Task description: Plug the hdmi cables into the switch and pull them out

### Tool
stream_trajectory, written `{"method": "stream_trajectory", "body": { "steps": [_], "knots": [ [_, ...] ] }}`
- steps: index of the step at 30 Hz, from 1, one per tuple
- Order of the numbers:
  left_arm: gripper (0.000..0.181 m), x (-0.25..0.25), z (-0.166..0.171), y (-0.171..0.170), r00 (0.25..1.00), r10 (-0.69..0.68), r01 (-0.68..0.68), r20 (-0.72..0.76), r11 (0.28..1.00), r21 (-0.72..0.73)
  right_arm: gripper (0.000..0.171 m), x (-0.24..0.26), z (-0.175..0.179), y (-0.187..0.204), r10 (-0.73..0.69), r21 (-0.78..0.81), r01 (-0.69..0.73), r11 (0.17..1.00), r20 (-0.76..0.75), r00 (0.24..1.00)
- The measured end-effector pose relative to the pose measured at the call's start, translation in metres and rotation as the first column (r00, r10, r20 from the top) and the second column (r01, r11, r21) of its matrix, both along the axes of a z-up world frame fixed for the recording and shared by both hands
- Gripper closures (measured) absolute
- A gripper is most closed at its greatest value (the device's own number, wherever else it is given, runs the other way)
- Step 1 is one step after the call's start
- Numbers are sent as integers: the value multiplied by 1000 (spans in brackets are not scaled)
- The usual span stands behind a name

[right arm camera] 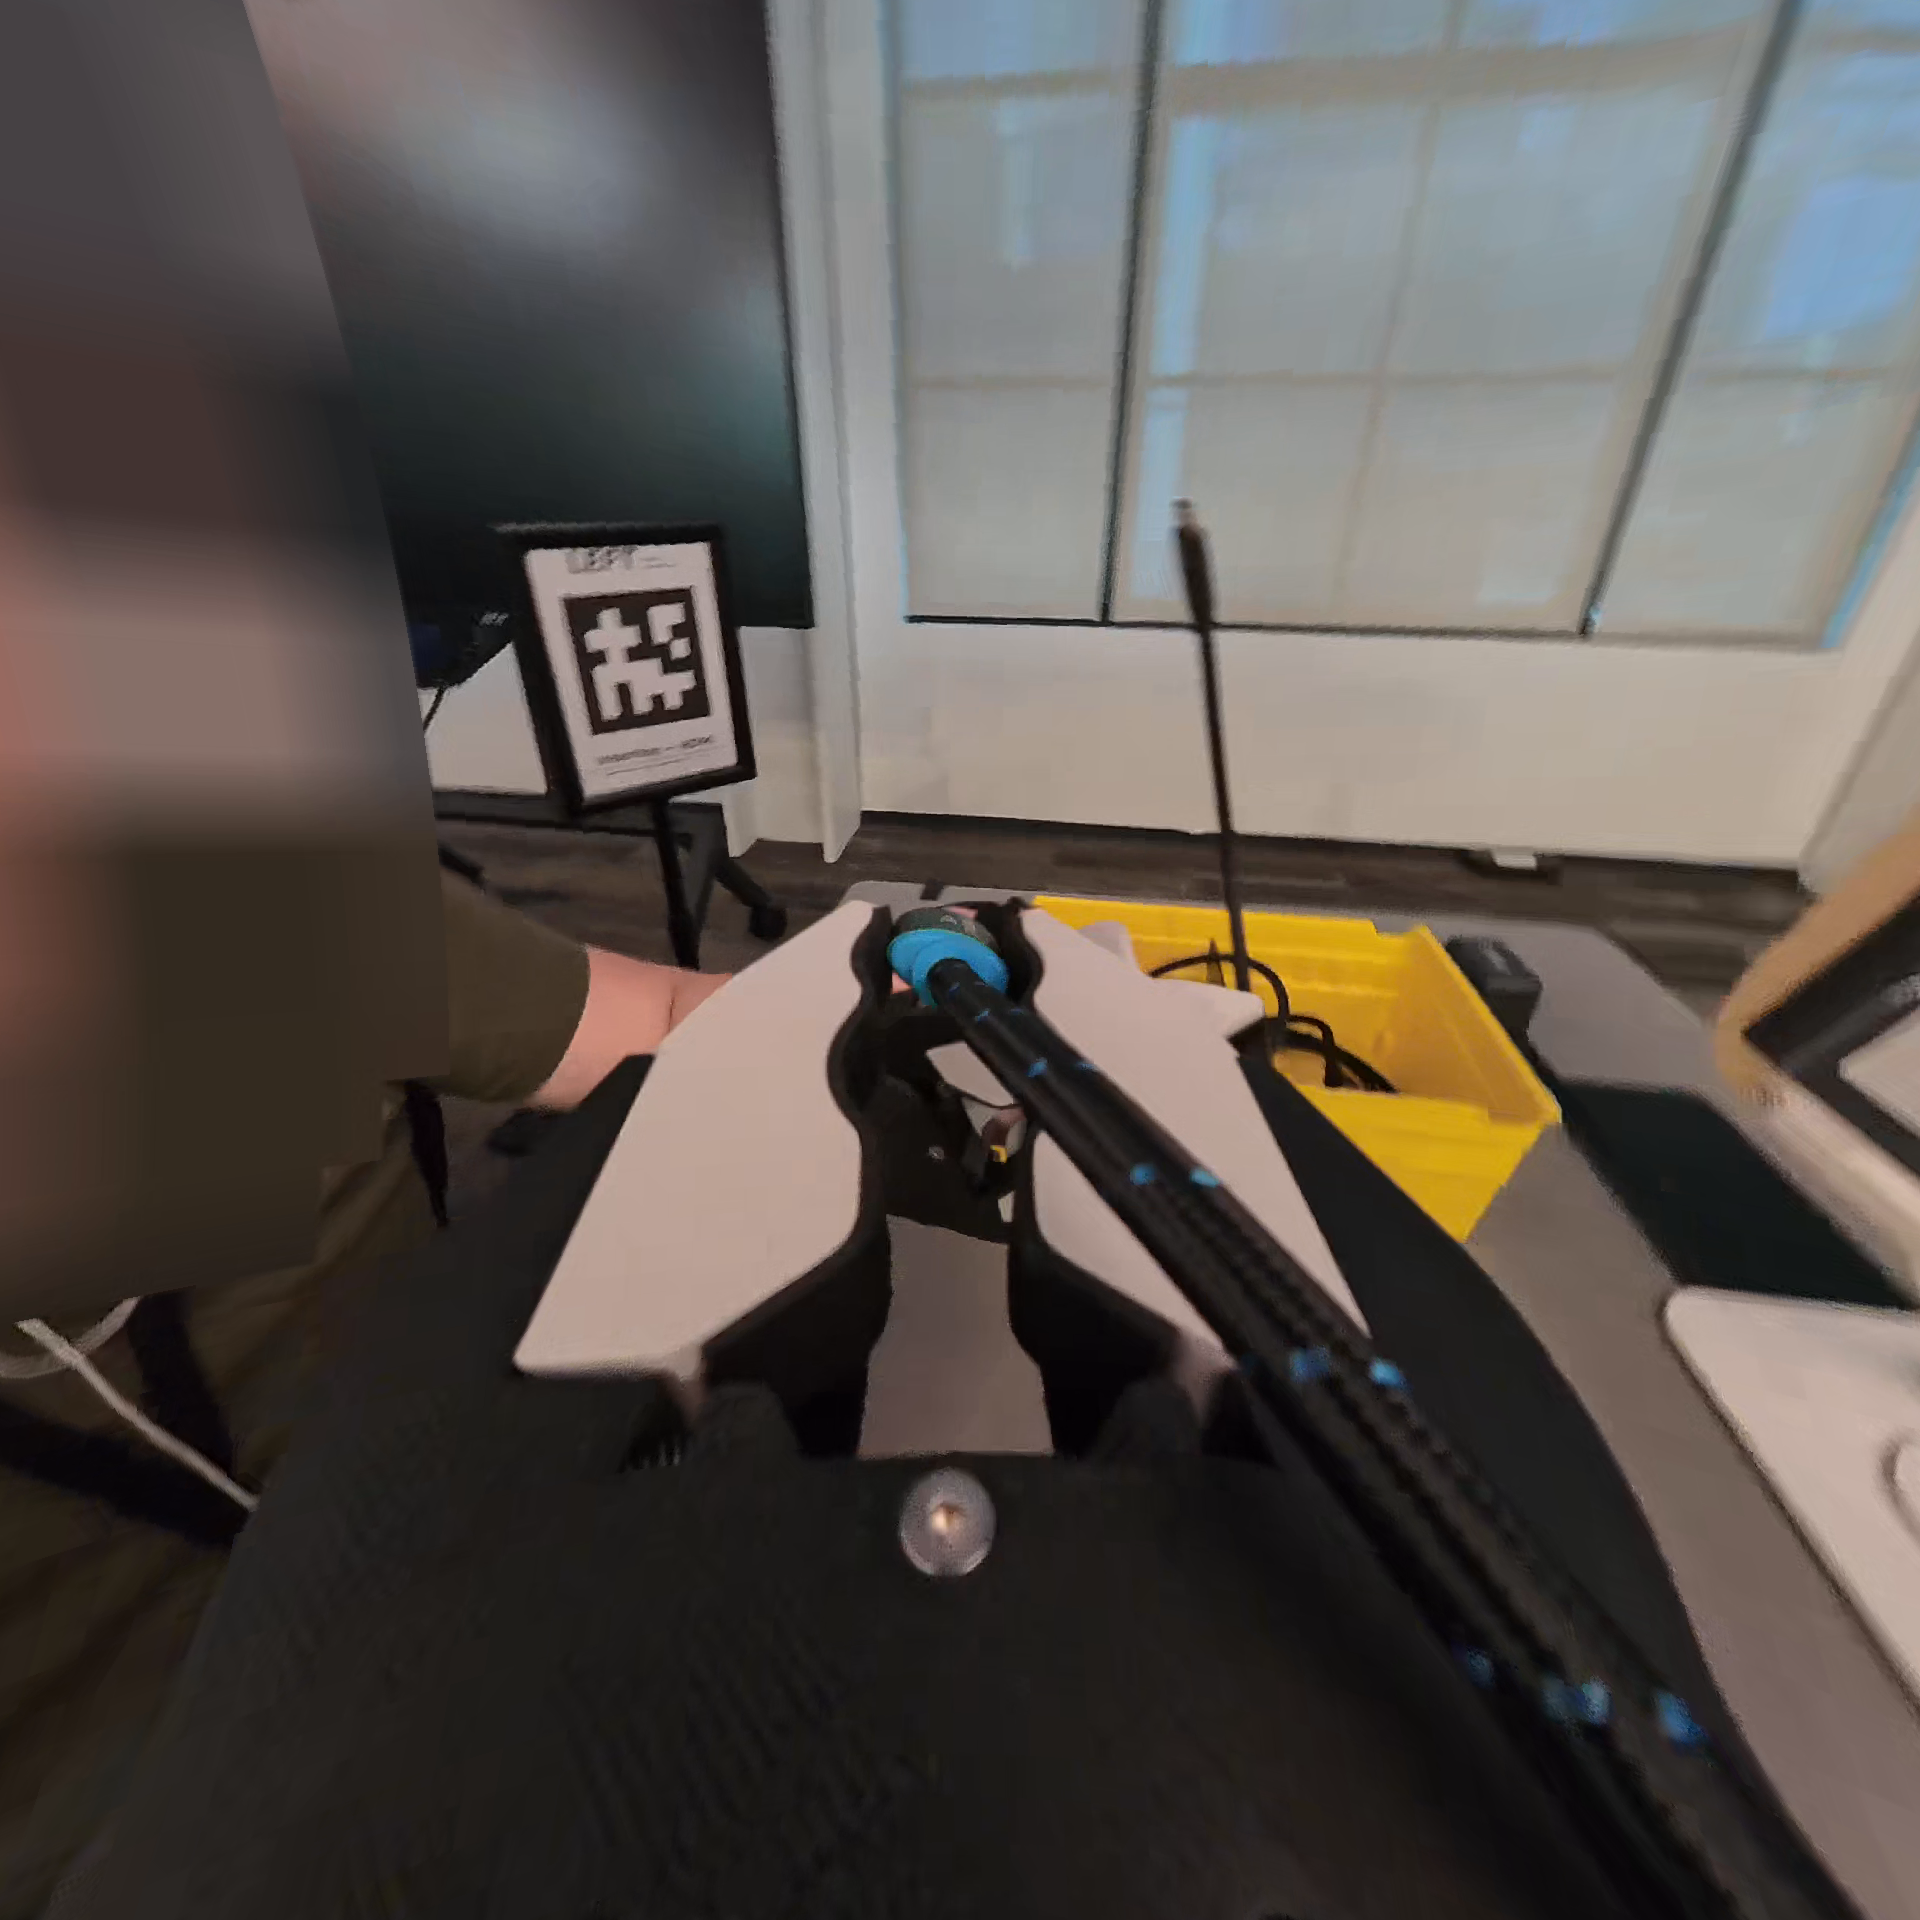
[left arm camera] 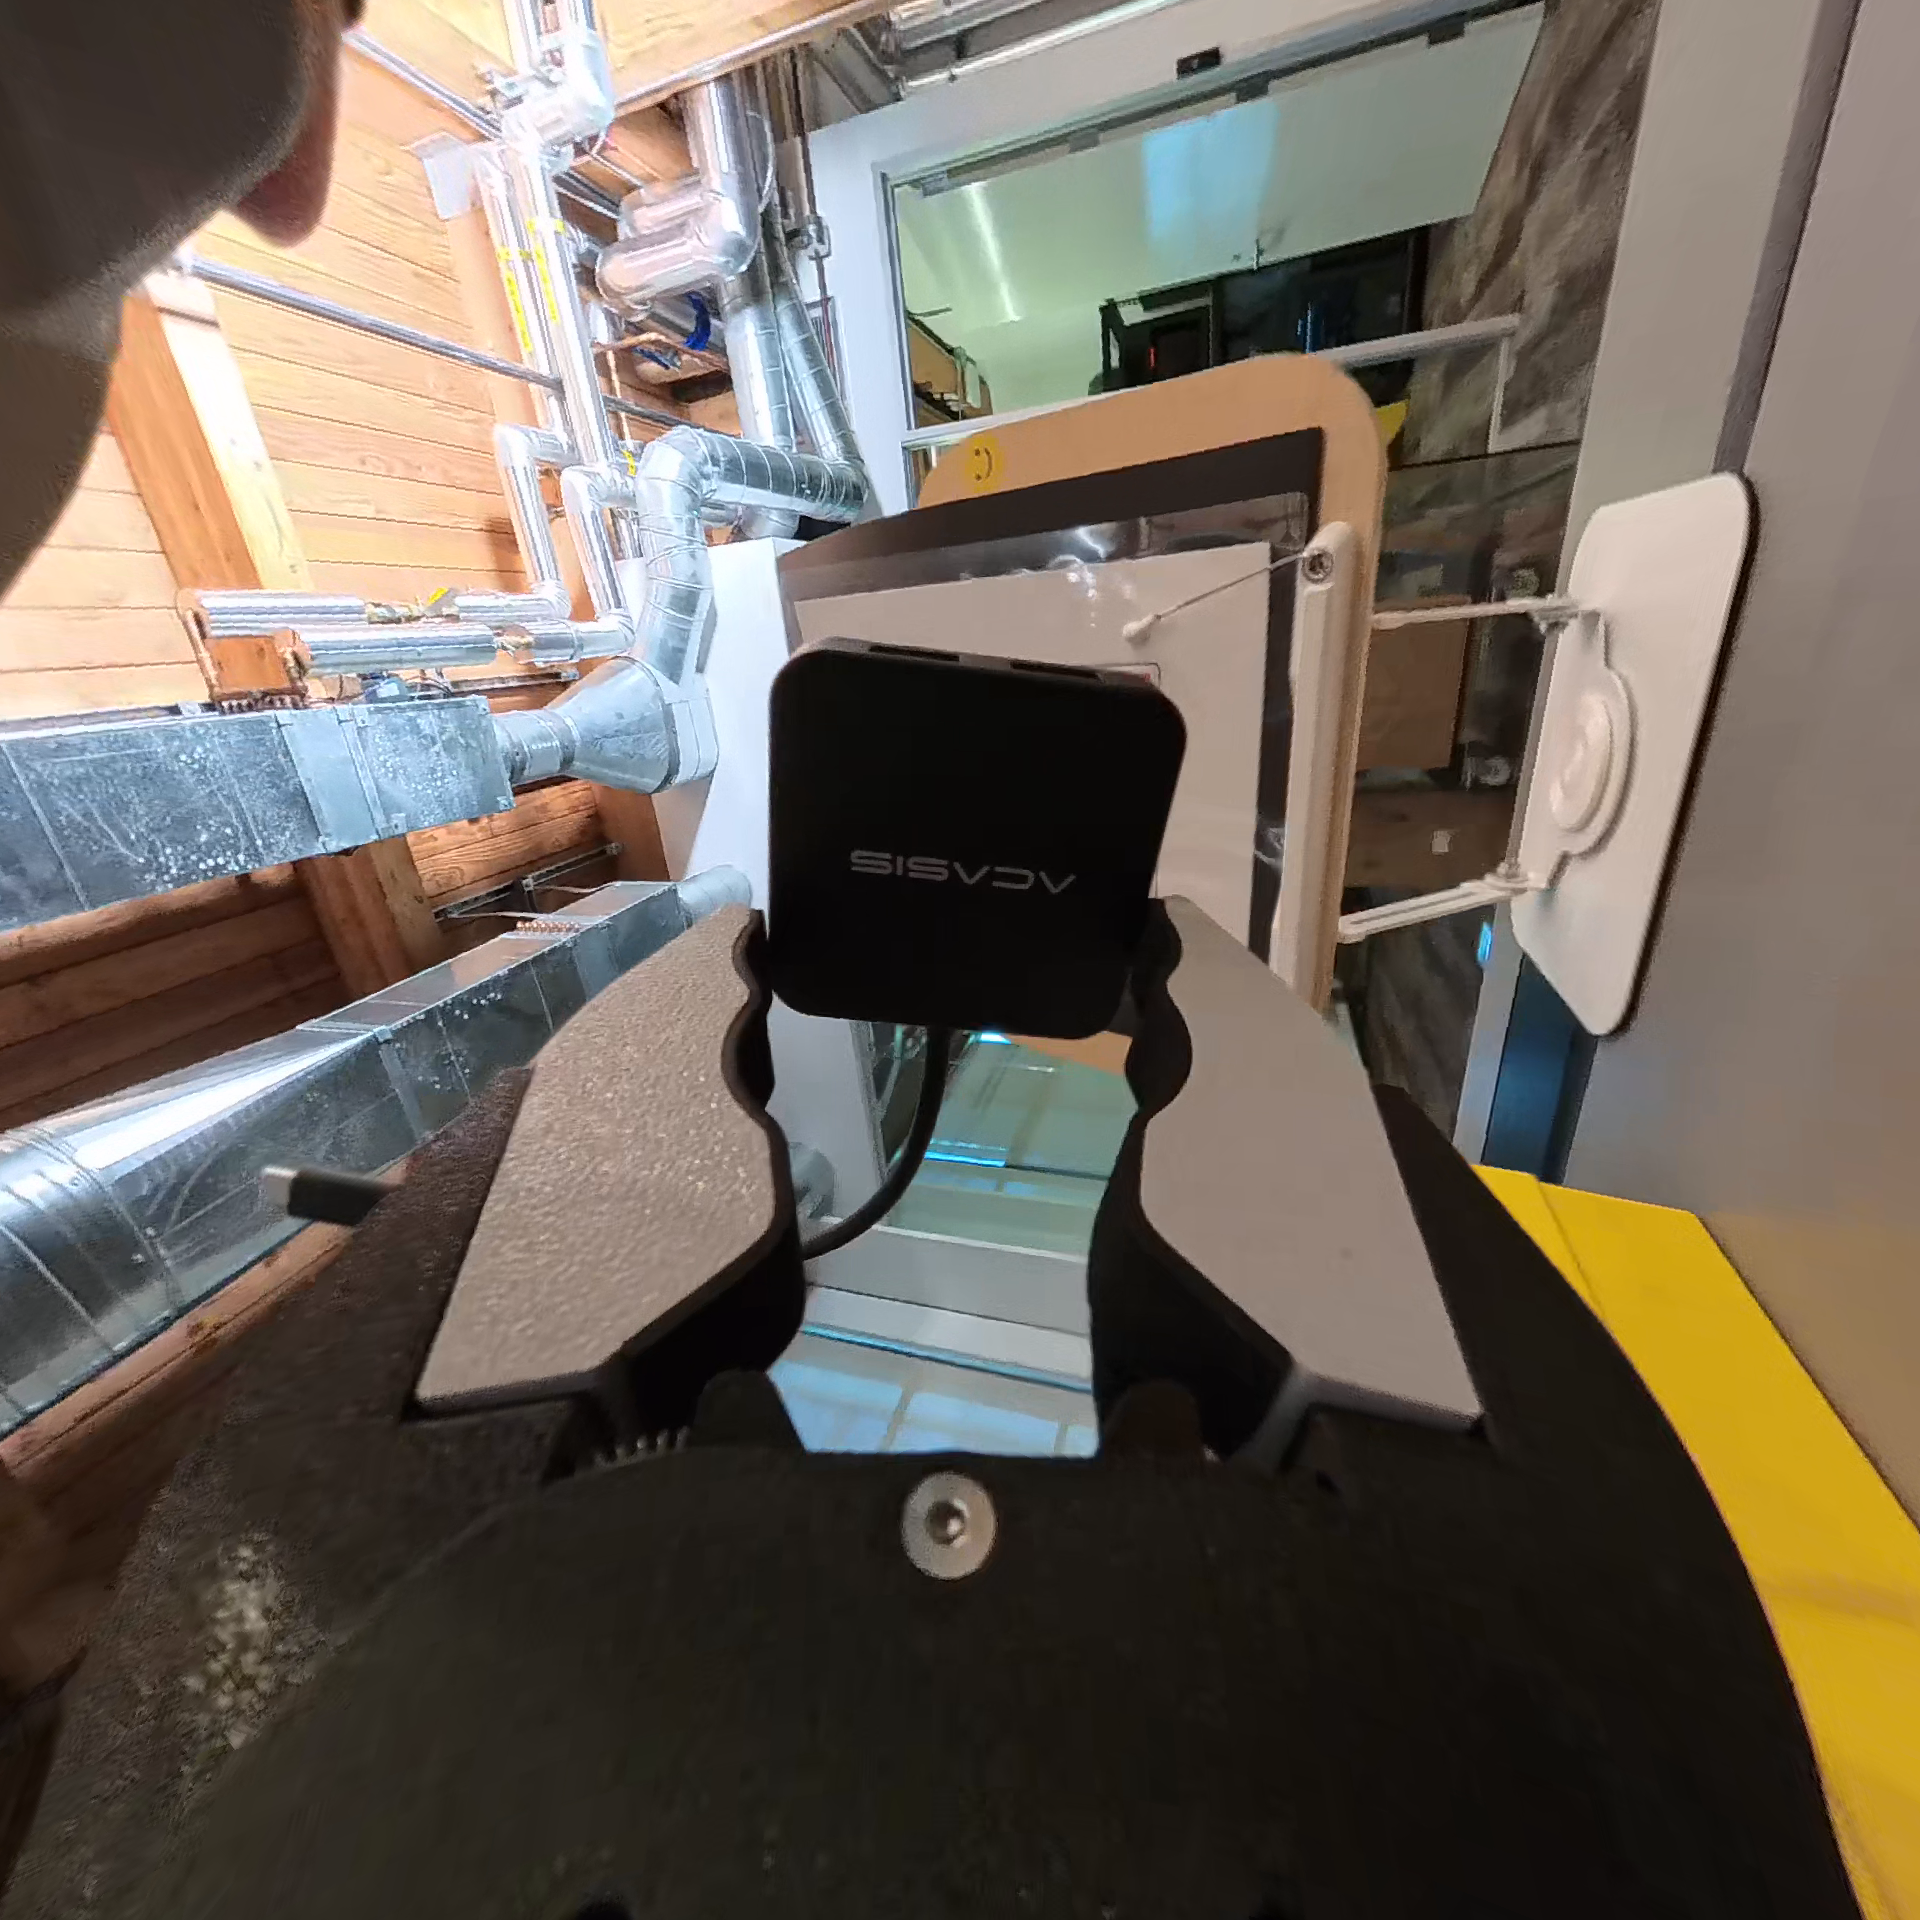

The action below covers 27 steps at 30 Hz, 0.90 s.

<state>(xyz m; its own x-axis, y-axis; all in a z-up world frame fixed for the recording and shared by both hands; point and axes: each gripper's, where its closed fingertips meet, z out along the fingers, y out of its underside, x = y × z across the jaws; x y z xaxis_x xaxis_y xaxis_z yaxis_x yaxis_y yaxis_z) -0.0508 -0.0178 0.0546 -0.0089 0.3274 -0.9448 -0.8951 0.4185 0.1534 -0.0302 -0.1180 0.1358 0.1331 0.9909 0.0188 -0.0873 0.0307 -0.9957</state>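
Observation:
In the left wrist view my left gripper [left arm camera: 951, 961] is shut on the black square switch [left arm camera: 971, 831] and holds it up in the air, tilted toward the ceiling. The switch's own thin black cable [left arm camera: 894, 1164] hangs down between the fingers, and its small plug [left arm camera: 317, 1193] shows at the left. Two ports show on the switch's far edge. In the right wrist view my right gripper [right arm camera: 948, 951] is shut on the blue-collared plug [right arm camera: 940, 956] of a black braided HDMI cable [right arm camera: 1195, 1195] with blue flecks, which trails back over the right finger. The plug's tip is hidden.
A yellow bin [right arm camera: 1382, 1049] with black cables stands on the grey table [right arm camera: 1621, 1351] beyond the right gripper; one thin cable [right arm camera: 1210, 727] sticks up from it. A framed marker sign [right arm camera: 634, 670] stands on the floor. A person's hand [right arm camera: 634, 1013] and sleeve are at the left. A white pad [right arm camera: 1829, 1455] lies at the right.

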Motion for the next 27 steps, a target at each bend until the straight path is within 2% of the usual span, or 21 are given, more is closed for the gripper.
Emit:
{"method": "stream_trajectory", "body": {
  "steps": [4, 8, 10, 21, 27],
  "knots": [
    [114, -1, 14, -10, 998, -39, 38, 45, 999, 8, 149, -8, -11, -36, 130, 302, -148, 942, 81, 988],
    [115, 0, 18, -17, 996, -66, 65, 52, 998, 20, 150, -9, -1, -53, 281, 244, -270, 931, -11, 960],
    [115, 2, 18, -21, 995, -85, 84, 50, 996, 23, 150, -8, 1, -54, 307, 229, -290, 929, -40, 951],
    [114, 4, 12, -24, 984, -175, 177, 37, 983, -52, 150, -3, 2, -42, 201, 278, -186, 943, -29, 979],
    [115, 12, -6, -40, 945, -323, 305, -55, 929, -210, 150, 4, -14, -27, 36, 338, -80, 938, 134, 990]
  ]
}}
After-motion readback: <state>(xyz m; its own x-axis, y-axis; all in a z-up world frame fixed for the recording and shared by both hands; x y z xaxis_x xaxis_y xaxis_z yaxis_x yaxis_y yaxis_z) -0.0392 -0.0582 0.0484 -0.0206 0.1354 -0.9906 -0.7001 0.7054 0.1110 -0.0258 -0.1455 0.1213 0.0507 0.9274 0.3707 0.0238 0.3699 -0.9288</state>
